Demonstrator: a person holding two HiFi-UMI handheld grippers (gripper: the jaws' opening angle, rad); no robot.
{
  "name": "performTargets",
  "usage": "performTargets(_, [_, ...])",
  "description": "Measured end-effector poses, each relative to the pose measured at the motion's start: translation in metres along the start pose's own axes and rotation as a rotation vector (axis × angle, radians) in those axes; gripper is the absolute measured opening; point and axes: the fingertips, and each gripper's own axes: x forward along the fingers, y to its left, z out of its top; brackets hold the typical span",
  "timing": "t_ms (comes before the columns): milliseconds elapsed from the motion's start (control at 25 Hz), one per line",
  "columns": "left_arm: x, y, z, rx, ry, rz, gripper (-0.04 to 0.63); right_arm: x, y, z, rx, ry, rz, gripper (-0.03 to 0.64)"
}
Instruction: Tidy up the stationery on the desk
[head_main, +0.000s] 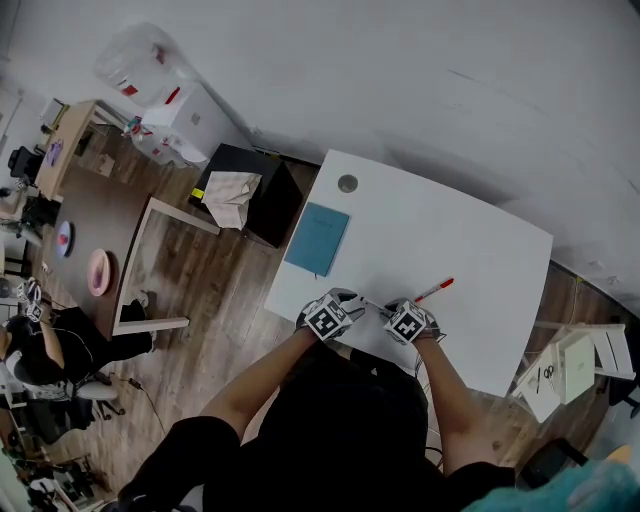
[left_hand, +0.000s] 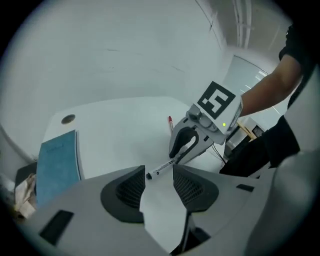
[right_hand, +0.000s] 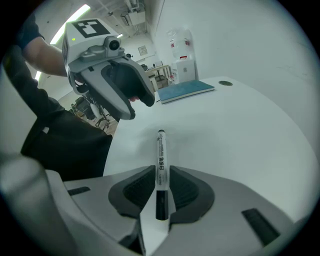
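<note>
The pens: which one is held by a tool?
The white marker with a black cap, clamped in the right tool; the red pen lies free on the desk.

Left tongs (left_hand: 159, 173) agape; right tongs (right_hand: 161, 175) clamped on marker (right_hand: 161, 149)

White desk (head_main: 480, 240): a blue notebook (head_main: 317, 238) is laid flat near the left edge. A red pen (head_main: 434, 290) is laid well apart from it, toward the front. A round cable port (head_main: 347, 183) is set in the far left corner.
</note>
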Motion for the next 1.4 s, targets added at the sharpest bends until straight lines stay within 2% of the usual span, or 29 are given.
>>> performTargets(160, [0.013, -0.012, 0.0, 0.107, 0.064, -0.037, 0.166, -0.017, -0.005, 0.001, 0.109, -0.082, -0.022, 0.087])
performTargets(320, [0.03, -0.024, 0.004, 0.181, 0.094, -0.106, 0.166, -0.043, -0.011, -0.002, 0.246, -0.188, -0.046, 0.087])
performTargets(560, [0.054, -0.035, 0.004, 0.4, 0.207, -0.177, 0.172, -0.067, -0.015, -0.021, 0.359, -0.267, -0.119, 0.087])
performTargets(760, [0.068, -0.042, 0.001, 0.526, 0.28, -0.221, 0.172, -0.082, -0.005, -0.039, 0.464, -0.328, -0.153, 0.087])
performTargets(960, [0.082, -0.041, -0.007, 0.499, 0.32, -0.229, 0.172, -0.085, 0.006, -0.066, 0.507, -0.315, -0.219, 0.087])
performTargets(1120, [0.086, -0.043, -0.011, 0.542, 0.351, -0.229, 0.17, -0.083, 0.011, -0.079, 0.542, -0.336, -0.228, 0.087])
performTargets(1240, [0.089, -0.04, -0.015, 0.543, 0.37, -0.21, 0.166, -0.084, 0.014, -0.083, 0.559, -0.336, -0.218, 0.087])
performTargets(1400, [0.091, -0.032, -0.01, 0.51, 0.358, -0.186, 0.093, -0.081, 0.014, -0.084, 0.563, -0.35, -0.203, 0.087])
